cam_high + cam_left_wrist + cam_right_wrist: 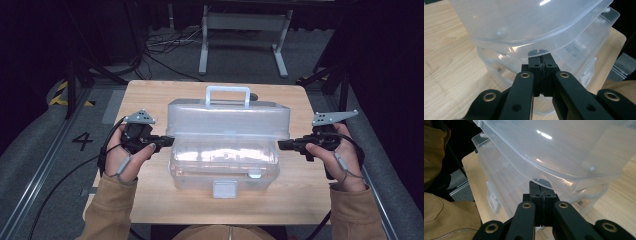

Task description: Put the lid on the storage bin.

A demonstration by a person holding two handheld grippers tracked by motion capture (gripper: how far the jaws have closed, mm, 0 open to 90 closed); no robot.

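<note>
A clear plastic toolbox sits mid-table, its base (222, 167) open and its lid (227, 117) raised and tilted back, the white handle (228, 92) on top. A latch tab (224, 189) hangs at the base's front. My left gripper (170, 141) is shut and empty, its tips against the box's left end; in the left gripper view the closed tips (541, 58) sit just under the lid's rim (524, 47). My right gripper (281, 145) is likewise shut at the right end, its tips (541, 185) under the lid's edge (564, 173).
The wooden table (150, 100) has bare strips on both sides of the box and in front. Behind it stands a white metal frame (205, 45) with cables on the floor. A "4" (82, 141) is marked on the floor at left.
</note>
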